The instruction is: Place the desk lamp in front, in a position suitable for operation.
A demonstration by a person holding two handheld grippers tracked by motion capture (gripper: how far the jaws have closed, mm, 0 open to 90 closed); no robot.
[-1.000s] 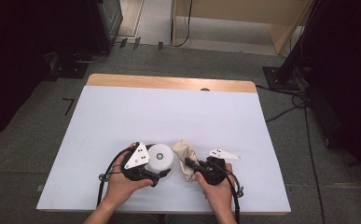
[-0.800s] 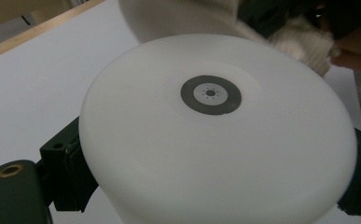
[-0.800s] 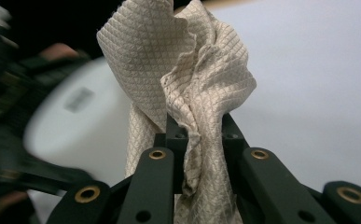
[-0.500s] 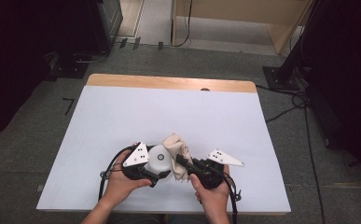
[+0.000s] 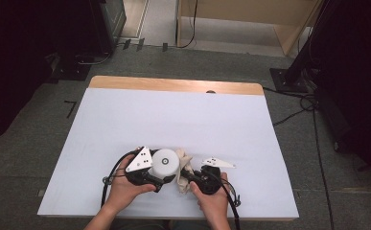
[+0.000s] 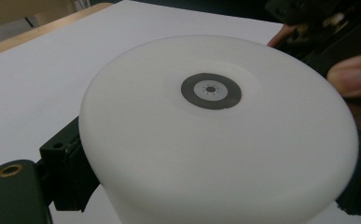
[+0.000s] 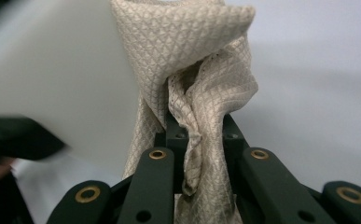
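A white round bowl (image 5: 165,162) lies tipped near the table's front edge, its base with a grey ring (image 6: 210,90) facing the left gripper view. My left gripper (image 5: 166,171) is shut on it, with black pads (image 6: 62,164) on both sides of its wall. A beige waffle-weave cloth (image 5: 184,166) is bunched against the bowl's right side. My right gripper (image 5: 186,181) is shut on the cloth (image 7: 192,70), which rises between its jaws (image 7: 199,135) and presses on the bowl's white wall (image 7: 61,84). A person's hands hold both grippers.
The white table (image 5: 173,120) has a wooden strip (image 5: 173,85) along its far edge with a small dark hole in it. Cables (image 5: 298,112) run over the floor at the right. Dark equipment stands at the far left, and wooden furniture at the back.
My right gripper carried the cloth up over the bowl's far rim, then back down to the bowl's right side. The left gripper and the bowl stayed in place.
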